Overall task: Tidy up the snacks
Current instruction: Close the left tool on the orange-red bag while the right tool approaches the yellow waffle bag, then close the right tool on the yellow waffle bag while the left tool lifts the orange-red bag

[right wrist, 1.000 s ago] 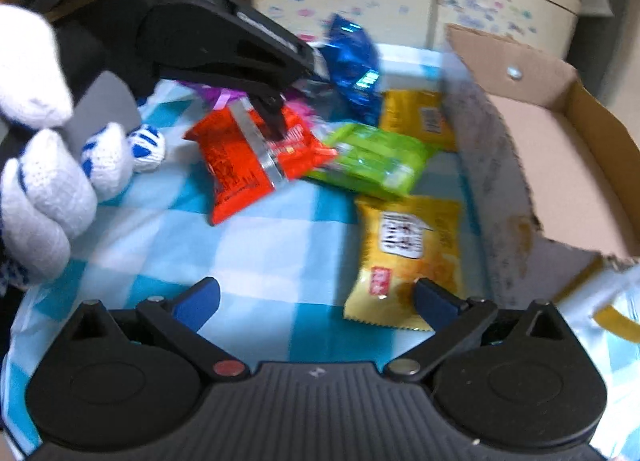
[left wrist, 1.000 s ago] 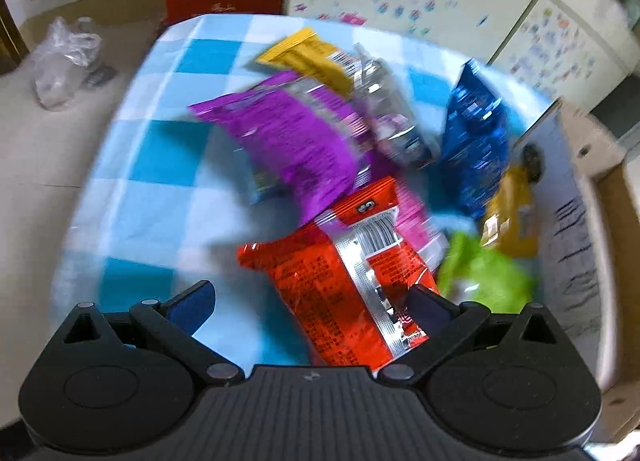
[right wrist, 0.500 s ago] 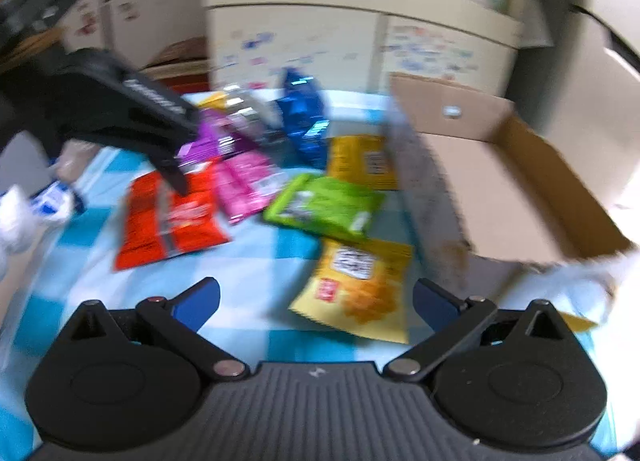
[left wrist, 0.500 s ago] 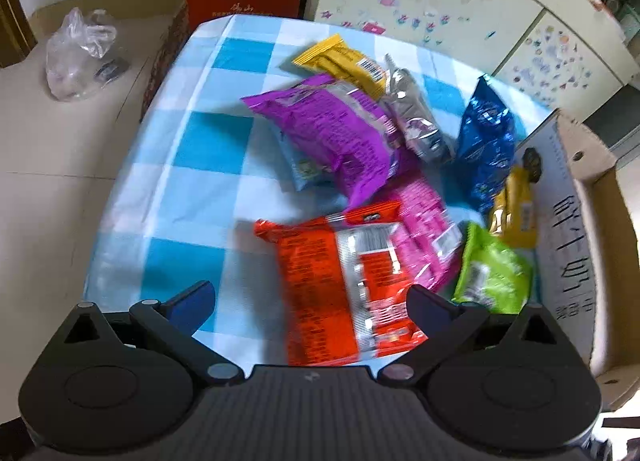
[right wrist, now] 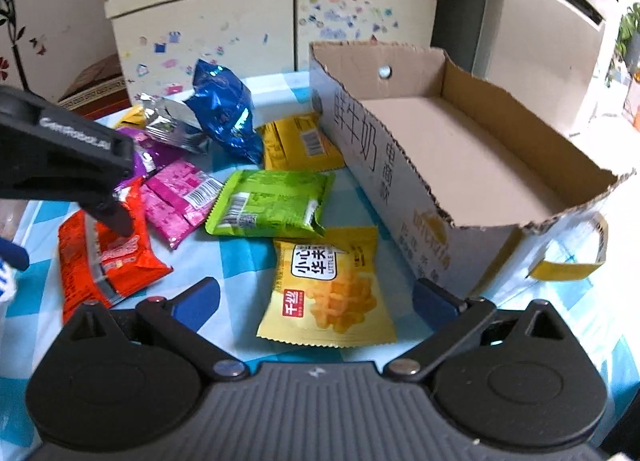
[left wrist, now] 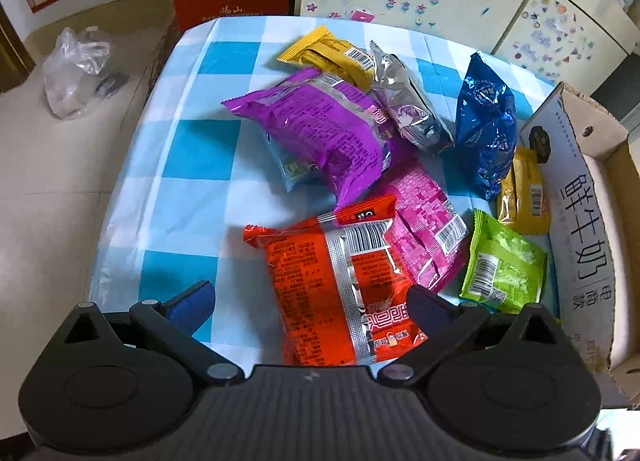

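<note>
Both tongs spread and empty: left tongs [left wrist: 310, 299] straddle the red packet [left wrist: 336, 285] on the tabletop [left wrist: 192, 141], right tongs [right wrist: 316, 297] frame the yellow packet [right wrist: 328, 289] beside the box [right wrist: 460, 149]; pinch mid-packet, avoid neighbouring packets.

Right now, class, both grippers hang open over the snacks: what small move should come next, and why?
Probably lower the right gripper and close on the yellow waffle packet. Its open fingers already straddle that packet, which lies flat and alone on the cloth, right beside the cardboard box, whose inside shows bare. The left gripper is likewise open over the red packet.
</note>
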`<state>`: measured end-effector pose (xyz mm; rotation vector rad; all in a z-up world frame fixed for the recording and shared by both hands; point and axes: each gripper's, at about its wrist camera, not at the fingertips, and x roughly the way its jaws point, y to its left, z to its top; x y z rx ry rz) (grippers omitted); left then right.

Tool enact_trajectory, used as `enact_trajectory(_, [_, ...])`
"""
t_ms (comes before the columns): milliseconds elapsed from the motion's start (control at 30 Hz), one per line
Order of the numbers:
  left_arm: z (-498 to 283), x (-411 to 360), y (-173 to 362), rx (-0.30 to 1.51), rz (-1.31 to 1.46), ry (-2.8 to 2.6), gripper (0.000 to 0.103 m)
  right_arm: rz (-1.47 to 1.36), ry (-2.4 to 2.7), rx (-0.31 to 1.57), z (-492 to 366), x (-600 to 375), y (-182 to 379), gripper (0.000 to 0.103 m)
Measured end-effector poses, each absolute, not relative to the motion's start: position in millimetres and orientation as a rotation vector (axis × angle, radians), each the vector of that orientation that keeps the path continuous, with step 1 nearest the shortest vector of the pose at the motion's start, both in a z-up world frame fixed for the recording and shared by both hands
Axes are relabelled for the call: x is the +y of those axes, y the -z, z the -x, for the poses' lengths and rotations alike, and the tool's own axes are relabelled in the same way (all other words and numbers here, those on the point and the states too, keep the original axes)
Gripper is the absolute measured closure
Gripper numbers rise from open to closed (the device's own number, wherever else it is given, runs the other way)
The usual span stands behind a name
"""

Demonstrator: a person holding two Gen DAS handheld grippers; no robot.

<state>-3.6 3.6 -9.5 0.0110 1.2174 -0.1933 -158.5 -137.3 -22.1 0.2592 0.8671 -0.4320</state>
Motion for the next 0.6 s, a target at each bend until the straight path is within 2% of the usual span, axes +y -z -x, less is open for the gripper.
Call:
enact_trajectory(67, [3, 5, 10, 1.229, 0.014, 0.201, 0.000, -0.279, 0.431, 0.877, 157, -140, 25, 0.007])
enact_trajectory(167, [3, 5, 13, 1.244, 0.042, 0.205, 0.000, -0.309, 0.421, 0.888, 157, -143, 28, 0.020])
enact_trajectory(233, [3, 3, 16, 1.250, 0.047, 0.203, 0.000, -0.308, 0.402, 0.877, 158, -143, 26, 0.034])
enact_trajectory(600, [7, -2, 30, 1.251, 0.019, 0.174, 0.000, -0.298, 0.283, 0.870, 165, -127, 20, 0.038])
